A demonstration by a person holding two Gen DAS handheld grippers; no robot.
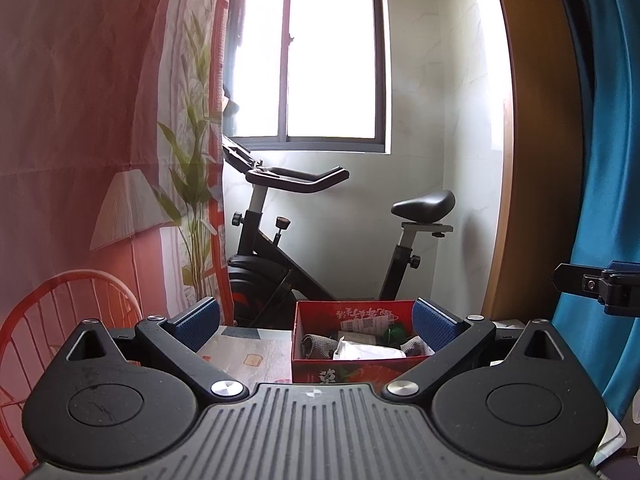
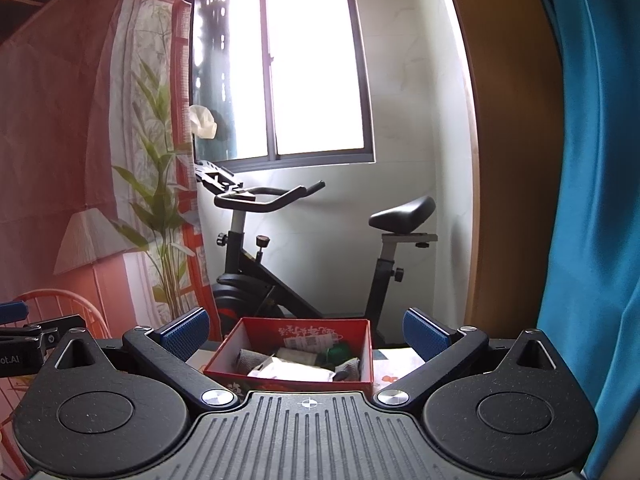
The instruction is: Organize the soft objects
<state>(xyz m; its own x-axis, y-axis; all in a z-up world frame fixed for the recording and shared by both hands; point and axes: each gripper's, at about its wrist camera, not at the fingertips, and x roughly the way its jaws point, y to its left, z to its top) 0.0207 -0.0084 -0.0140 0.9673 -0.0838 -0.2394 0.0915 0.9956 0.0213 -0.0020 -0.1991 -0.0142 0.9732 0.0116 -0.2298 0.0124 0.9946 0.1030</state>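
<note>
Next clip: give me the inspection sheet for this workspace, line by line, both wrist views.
Surface: patterned table, mostly hidden behind the grippers.
Job's things: red box on the table, open; inside it grey cloth, a white packet, something green.
Clutter: nothing seen outside the box.
Grippers: left gripper and right gripper both with jaws wide open, empty, in front of the box.
Cables: nothing seen.
Surroundings: exercise bike under a window, blue curtain on the right, printed wall hanging on the left, red wire chair.
</note>
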